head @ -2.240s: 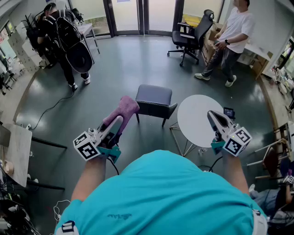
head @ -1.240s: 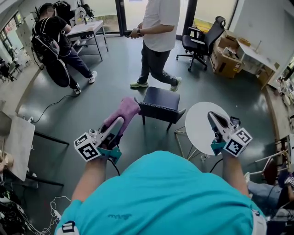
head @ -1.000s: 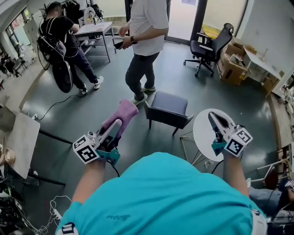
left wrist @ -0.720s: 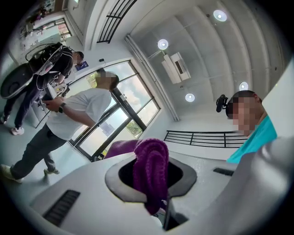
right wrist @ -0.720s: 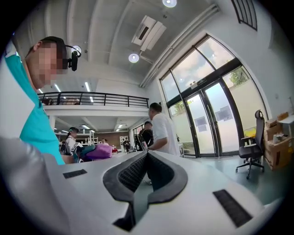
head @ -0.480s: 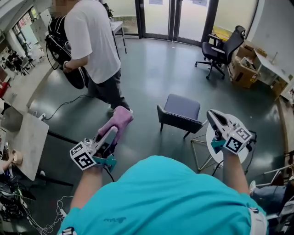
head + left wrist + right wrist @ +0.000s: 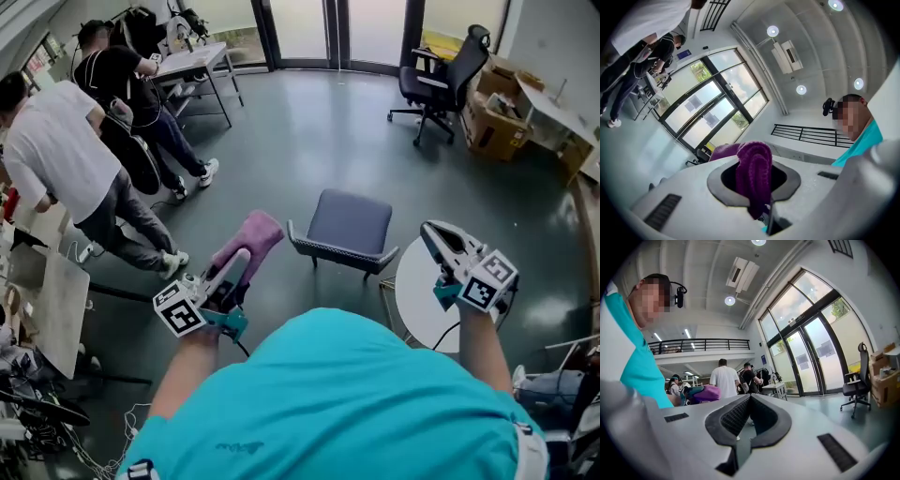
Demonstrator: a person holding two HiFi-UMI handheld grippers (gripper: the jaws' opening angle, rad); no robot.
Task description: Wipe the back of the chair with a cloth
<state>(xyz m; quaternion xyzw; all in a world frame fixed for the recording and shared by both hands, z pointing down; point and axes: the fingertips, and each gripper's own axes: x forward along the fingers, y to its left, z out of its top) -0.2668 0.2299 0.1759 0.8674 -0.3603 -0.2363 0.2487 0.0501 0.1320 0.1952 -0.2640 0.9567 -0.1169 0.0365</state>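
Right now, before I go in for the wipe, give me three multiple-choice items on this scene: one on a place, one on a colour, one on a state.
1. Where does the chair stand?
A) on the floor ahead, between the two grippers
B) off to the far left
C) out of sight behind

2. What colour is the cloth?
A) yellow
B) purple
C) white

3. How is the right gripper?
A) shut on the cloth
B) wide open
C) shut and empty

Answers:
1 A: the head view shows it on the floor straight ahead.
2 B: purple folds sit clamped in the left gripper.
3 C: its jaws meet with nothing between them.
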